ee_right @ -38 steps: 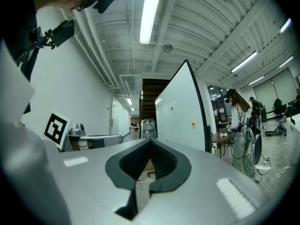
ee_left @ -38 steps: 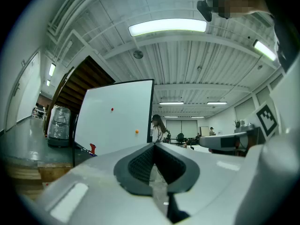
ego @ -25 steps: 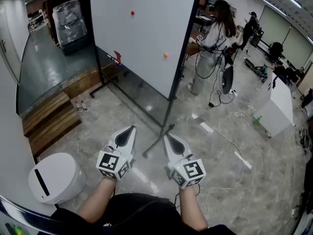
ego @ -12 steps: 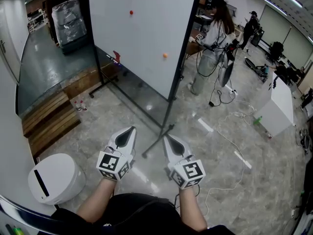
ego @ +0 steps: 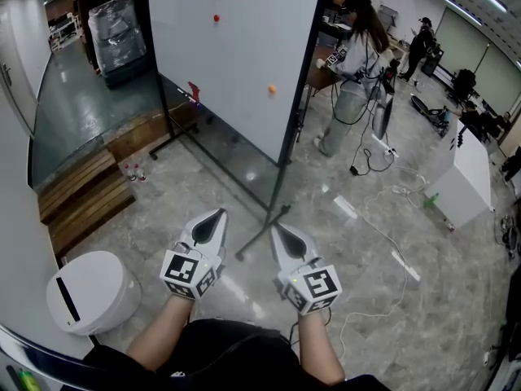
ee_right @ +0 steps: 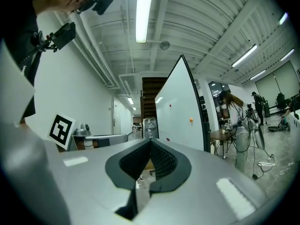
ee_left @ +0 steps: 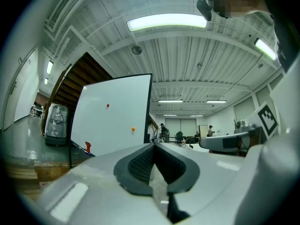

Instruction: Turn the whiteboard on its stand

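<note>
A tall white whiteboard (ego: 232, 55) in a black frame stands on a black wheeled stand (ego: 269, 218) ahead of me, with a red and an orange magnet on it. The whiteboard (ee_left: 112, 114) fills the left of the left gripper view, and the whiteboard (ee_right: 180, 116) shows edge-on in the right gripper view. My left gripper (ego: 218, 215) and right gripper (ego: 275, 226) are held side by side low in the head view, short of the stand's foot. Both are shut with nothing between the jaws.
A white round bin (ego: 89, 292) sits at my lower left. Wooden steps (ego: 81, 194) lie to the left. A person (ego: 354, 72) stands behind the board's right edge, with cables (ego: 383, 235) across the floor. A white cabinet (ego: 468, 177) is at the right.
The view has crept slightly closer to the board. The person behind it has shifted a little. Both grippers stay where they were.
</note>
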Motion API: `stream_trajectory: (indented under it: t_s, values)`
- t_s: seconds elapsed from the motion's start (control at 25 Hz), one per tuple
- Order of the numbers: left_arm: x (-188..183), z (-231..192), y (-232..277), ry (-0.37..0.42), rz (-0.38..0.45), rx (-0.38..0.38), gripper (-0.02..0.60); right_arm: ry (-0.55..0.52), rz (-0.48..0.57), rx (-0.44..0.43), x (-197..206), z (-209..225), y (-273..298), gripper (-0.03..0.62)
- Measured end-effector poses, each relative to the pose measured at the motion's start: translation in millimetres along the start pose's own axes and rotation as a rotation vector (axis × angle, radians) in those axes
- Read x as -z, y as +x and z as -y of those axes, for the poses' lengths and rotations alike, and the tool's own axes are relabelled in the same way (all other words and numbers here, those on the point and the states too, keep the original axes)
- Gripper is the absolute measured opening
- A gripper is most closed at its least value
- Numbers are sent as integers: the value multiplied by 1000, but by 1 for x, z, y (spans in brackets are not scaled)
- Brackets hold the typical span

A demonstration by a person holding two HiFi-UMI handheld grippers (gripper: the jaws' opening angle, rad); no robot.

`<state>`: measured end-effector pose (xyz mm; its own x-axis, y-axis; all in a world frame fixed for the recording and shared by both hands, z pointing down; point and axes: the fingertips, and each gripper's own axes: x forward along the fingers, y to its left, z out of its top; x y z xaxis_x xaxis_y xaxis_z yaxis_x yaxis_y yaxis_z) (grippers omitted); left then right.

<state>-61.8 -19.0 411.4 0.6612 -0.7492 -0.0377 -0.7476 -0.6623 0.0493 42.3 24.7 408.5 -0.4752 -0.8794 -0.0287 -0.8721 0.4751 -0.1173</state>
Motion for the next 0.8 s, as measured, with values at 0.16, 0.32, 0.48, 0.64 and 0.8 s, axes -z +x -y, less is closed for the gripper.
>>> stream_trajectory:
  t_s: [0.16, 0.32, 0.48, 0.64, 0.8]
  values:
    - [5, 9, 0, 6, -4, -13, 3, 8, -6, -13, 4, 3, -10, 9]
    - [5, 20, 0, 6, 1, -27, 3, 12, -14, -29, 8, 8, -24, 9]
    - [8, 30, -1, 7, -1, -39, 3, 15, -19, -43, 11, 11, -33, 9]
    - [11, 38, -3, 7, 1, -52, 3, 13, -19, -58, 12, 14, -41, 9]
    - [8, 39, -2, 9, 9, -64, 2, 16, -19, -68, 13, 17, -40, 9]
